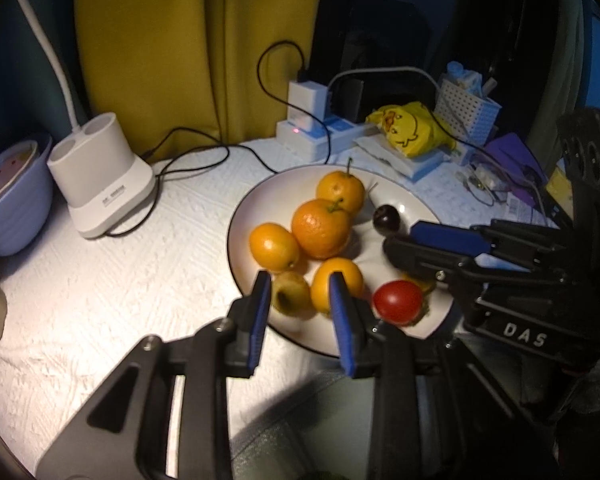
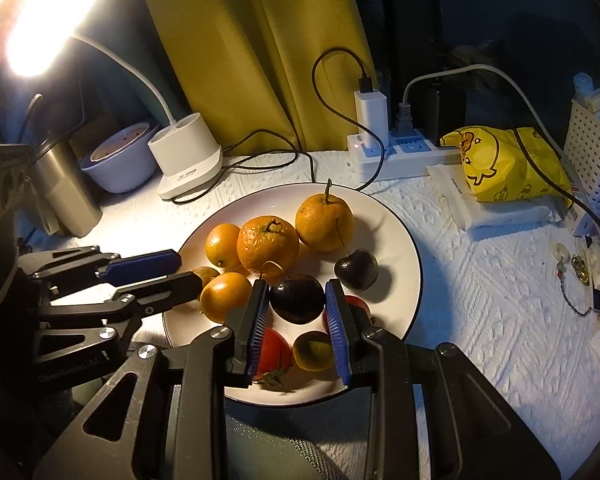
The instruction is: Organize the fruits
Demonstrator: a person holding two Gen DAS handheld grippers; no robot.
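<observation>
Only the right wrist view shows the lit lamp (image 2: 48, 12); both tongs, left tongs (image 1: 300, 300) and right tongs (image 2: 296, 308), gape wide, empty, over the plate (image 2: 400, 240).

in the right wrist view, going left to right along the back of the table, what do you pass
steel cup → purple bowl → white lamp base → white charger in the power strip → yellow duck bag → white perforated basket
</observation>
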